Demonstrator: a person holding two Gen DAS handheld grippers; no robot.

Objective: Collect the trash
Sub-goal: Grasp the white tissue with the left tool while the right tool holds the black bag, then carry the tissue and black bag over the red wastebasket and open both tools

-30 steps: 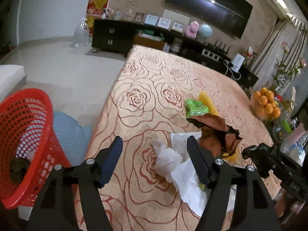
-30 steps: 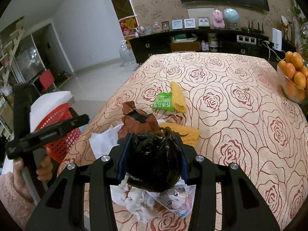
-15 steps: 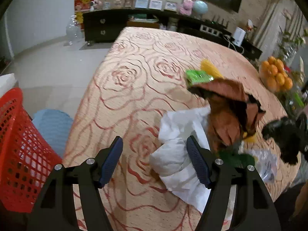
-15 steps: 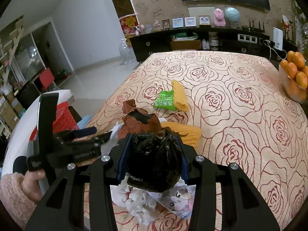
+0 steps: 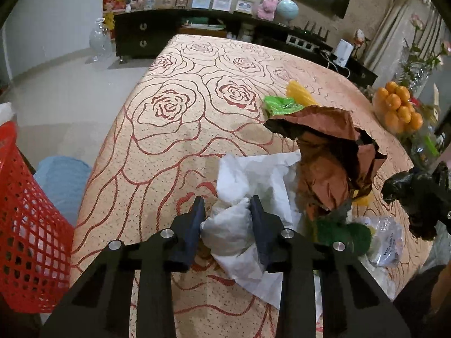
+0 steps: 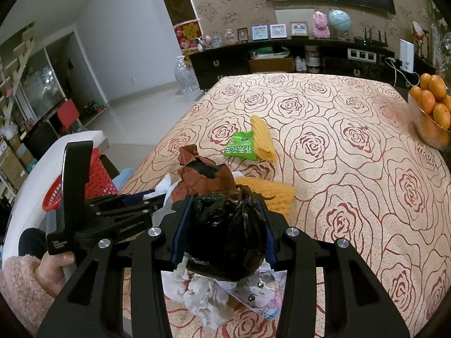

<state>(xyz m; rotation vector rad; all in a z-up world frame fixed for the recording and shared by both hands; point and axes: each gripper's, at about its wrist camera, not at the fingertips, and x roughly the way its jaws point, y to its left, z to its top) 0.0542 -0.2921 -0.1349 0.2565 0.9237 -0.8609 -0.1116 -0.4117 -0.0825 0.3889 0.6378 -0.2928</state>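
My left gripper (image 5: 227,219) is shut on a crumpled white tissue (image 5: 231,225) at the near edge of the trash pile on the rose-patterned table (image 5: 180,129). My right gripper (image 6: 224,231) is shut on a black plastic bag (image 6: 225,239) and holds it above the pile; the bag also shows in the left wrist view (image 5: 420,197). Crumpled brown paper (image 5: 329,152), white paper (image 5: 270,174), a green wrapper (image 5: 282,105) and yellow foam netting (image 6: 262,138) lie on the table. The left gripper shows in the right wrist view (image 6: 157,197).
A red mesh basket (image 5: 25,225) stands on the floor left of the table, next to a blue cushion (image 5: 62,180). A bowl of oranges (image 5: 400,109) sits at the table's right edge. A cartoon-printed wrapper (image 6: 262,298) and white netting (image 6: 203,295) lie under the right gripper.
My left gripper moved in over the pile and closed on the white tissue; it was open before. My right gripper has kept holding the black bag in place.
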